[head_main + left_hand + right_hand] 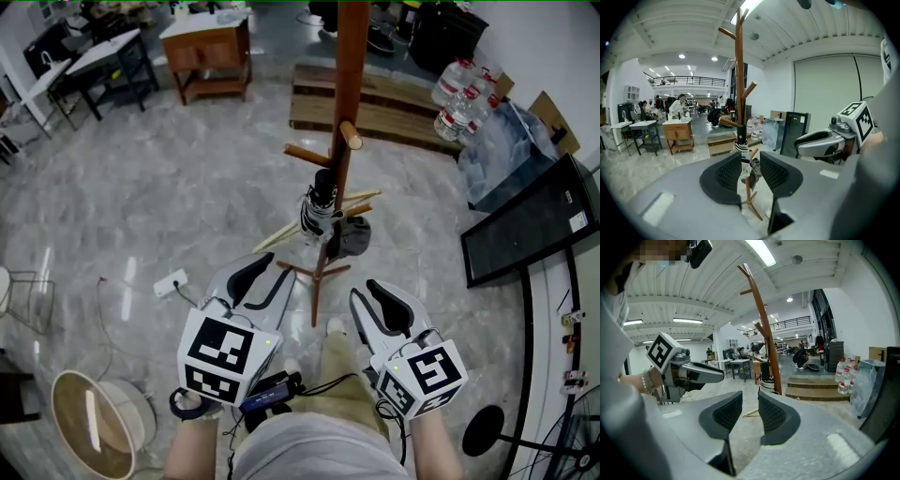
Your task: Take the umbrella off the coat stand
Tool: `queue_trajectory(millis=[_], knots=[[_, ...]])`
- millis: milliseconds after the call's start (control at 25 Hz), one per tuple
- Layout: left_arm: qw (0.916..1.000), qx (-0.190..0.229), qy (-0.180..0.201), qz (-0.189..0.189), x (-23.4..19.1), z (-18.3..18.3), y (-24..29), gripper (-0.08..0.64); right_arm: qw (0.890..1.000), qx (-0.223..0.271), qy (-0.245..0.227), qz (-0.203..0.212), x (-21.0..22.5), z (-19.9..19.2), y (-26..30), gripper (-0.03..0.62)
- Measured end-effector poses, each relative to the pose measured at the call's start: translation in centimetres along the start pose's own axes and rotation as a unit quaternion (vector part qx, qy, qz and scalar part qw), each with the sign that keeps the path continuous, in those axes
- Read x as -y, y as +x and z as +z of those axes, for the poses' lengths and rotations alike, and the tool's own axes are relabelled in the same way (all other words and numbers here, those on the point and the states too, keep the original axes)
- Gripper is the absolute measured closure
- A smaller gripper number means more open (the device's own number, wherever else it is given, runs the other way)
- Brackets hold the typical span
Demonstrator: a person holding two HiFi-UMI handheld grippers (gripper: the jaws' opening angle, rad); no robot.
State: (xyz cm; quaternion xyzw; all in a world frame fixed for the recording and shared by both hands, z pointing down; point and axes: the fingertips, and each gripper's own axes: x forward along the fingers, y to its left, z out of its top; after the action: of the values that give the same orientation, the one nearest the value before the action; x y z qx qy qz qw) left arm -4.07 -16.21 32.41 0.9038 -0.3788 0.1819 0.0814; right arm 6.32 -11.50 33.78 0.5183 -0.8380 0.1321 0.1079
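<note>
Here the left gripper (274, 269) and right gripper (367, 291) sit short of the coat stand (351, 75), fingers apart, holding nothing. The umbrella (320, 214) hangs folded against the post. One gripper should probably clamp its upper end, then lift before pulling away.

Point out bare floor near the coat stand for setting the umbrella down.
Best patch: open marble floor left of the coat stand, bordered by the wooden desk behind and the power strip nearer you. Crowded: right side, with water bottles and a black panel; wooden platform behind; loose sticks at the base below the umbrella.
</note>
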Motion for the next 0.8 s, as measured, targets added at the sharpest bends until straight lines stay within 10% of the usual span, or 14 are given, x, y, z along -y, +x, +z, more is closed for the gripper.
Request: queue_trajectory(millis=[800], knots=[[0.9991, 0.02, 0.035, 0.012, -1.6, 7.0, 6.7, 0.439, 0.999, -0.008, -0.002, 0.047, 5.4, 1.8, 4.1, 0.489]])
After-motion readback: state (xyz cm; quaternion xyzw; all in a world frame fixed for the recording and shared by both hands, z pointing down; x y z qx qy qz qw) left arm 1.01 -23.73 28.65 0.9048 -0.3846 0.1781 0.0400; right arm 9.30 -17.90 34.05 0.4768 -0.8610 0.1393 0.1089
